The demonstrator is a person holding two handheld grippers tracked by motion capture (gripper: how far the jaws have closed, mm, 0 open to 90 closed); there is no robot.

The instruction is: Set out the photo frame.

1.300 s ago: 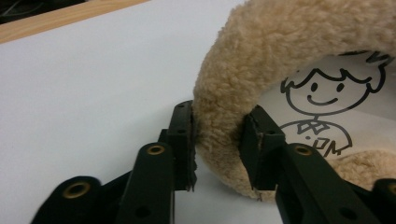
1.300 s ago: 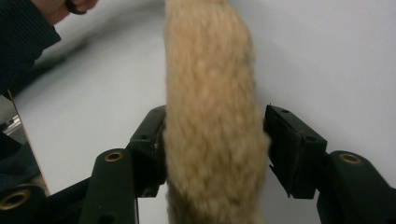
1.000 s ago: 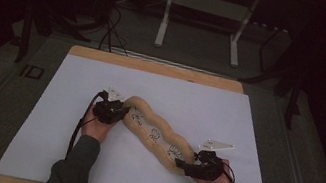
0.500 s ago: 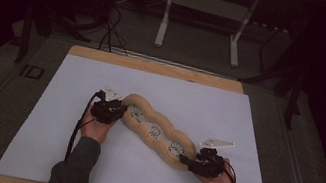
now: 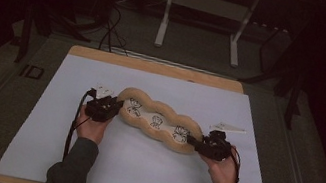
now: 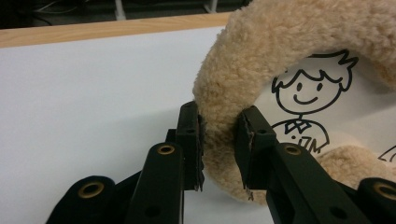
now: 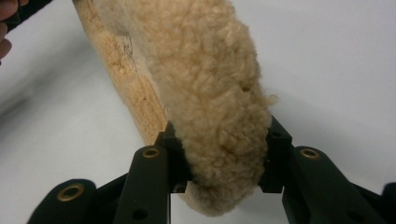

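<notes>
**Hidden and cropped parts of the fleece cushion and its surroundings.**
In the left gripper view, the printed cartoon figure point(image 6: 306, 105) is cut off at the chest by the cushion's fleece rim point(image 6: 233, 70), and a second drawing point(image 6: 388, 154) is cropped by the right edge. In the right gripper view, the cushion's printed face point(image 7: 122, 44) is turned away, its drawings unreadable. In the high view, the room beyond the table point(image 5: 155, 67) is too dark to read.

Dim lab, white-covered table point(image 5: 45, 116), metal stand legs point(image 5: 162, 25), floor cables point(image 5: 109, 26)
</notes>
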